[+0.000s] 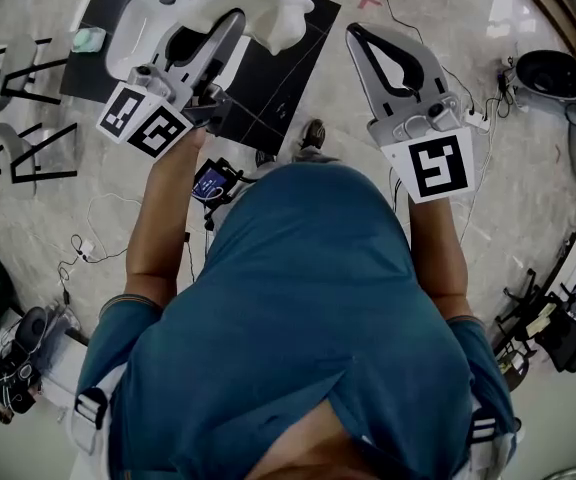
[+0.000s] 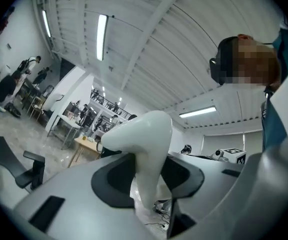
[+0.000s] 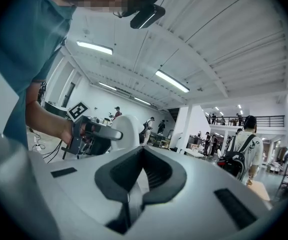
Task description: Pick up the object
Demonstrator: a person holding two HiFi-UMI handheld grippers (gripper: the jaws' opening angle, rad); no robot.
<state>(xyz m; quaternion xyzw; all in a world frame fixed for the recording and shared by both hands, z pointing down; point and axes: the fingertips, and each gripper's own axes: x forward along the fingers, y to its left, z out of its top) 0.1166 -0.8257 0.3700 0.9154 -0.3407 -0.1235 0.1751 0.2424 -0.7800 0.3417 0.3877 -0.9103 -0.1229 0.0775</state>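
One glossy white, tooth-shaped object (image 2: 149, 134) stands upright, bulbous end up, clamped by the left gripper (image 2: 144, 171); the right gripper (image 3: 143, 154) is closed and empty.

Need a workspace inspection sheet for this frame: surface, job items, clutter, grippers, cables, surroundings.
Surface: black rectangular mat with thin white lines, lying on a pale marbled floor.
Job's things: glossy white curved plastic object, clamped between the left jaws.
Clutter: small pale green item at the mat's edge; black device with blue screen on the floor.
Grippers: left hand-held gripper shut on the white object; right hand-held gripper shut, empty.
Cables: loose white cable at left; white power strip with leads at right.
Surroundings: open hall with desks and people; black gear along the right.
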